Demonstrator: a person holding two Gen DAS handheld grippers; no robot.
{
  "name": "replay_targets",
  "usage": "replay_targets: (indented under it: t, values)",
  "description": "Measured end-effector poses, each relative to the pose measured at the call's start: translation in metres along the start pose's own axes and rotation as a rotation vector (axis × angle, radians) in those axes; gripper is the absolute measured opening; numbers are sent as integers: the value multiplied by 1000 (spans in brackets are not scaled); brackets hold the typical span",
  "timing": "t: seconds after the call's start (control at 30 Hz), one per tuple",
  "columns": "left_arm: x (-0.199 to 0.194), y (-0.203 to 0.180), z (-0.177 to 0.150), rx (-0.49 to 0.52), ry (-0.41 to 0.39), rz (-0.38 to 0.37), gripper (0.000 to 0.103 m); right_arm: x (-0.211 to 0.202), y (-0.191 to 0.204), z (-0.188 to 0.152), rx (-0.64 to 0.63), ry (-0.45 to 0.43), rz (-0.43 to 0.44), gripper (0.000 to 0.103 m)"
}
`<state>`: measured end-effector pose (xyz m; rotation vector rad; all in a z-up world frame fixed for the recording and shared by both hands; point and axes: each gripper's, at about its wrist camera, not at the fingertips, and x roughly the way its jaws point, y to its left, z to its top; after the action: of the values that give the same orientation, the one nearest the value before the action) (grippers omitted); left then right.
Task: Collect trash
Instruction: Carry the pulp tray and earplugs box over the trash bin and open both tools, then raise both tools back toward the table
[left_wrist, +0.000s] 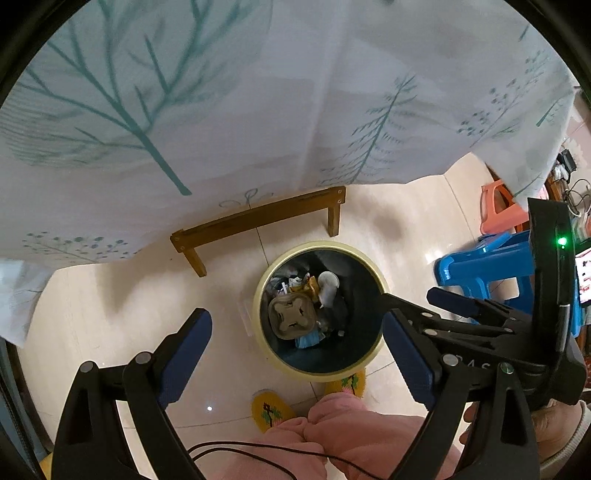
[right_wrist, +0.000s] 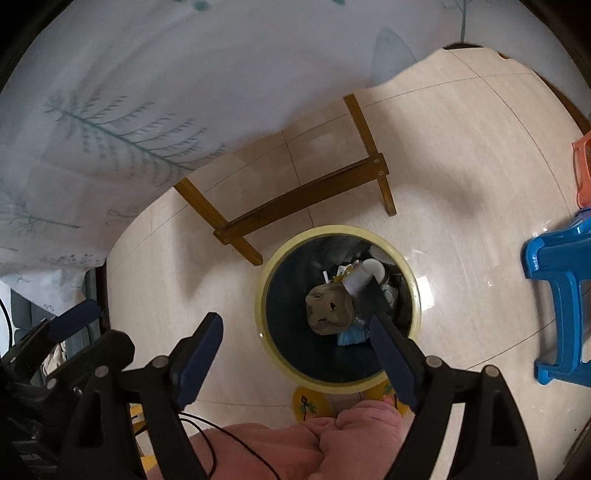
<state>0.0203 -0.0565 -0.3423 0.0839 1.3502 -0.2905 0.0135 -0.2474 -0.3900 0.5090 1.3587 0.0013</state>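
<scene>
We are holding both claws above the yellow-rimmed bin (right_wrist: 338, 306) on the floor. Right claw (right_wrist: 295, 354) is gaping wide, empty, touching nothing. Left claw (left_wrist: 297, 354) is likewise spread wide, empty. Crumpled brown paper (right_wrist: 330, 310) is lying inside the bin among other trash.

A pale tiled floor (right_wrist: 461, 155) fills the middle and right of the frame. A yellow-rimmed bin (right_wrist: 338, 382) stands at centre, wooden legs (right_wrist: 386, 192) above it, a blue stool (right_wrist: 554, 266) at right.
</scene>
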Motion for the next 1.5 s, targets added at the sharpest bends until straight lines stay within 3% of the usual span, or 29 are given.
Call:
replay_targets:
  t: [0.2, 0.37, 0.8, 1.2, 1.5]
  values:
    - [-49, -3, 8, 0, 1, -6, 93, -43, 18, -2, -23, -8, 5, 82]
    - [-106, -12, 24, 13, -26, -16, 93, -104, 34, 0, -29, -38, 8, 82]
    - [-246, -29, 81, 23, -215, -13, 93, -259, 88, 35, -140, -214, 31, 82]
    - [-326, -36, 128, -23, -407, 40, 93, -336, 122, 81, -303, -380, 50, 82]
    - [-344, -33, 158, -72, -467, 62, 93, -351, 135, 113, -372, -423, 42, 82]
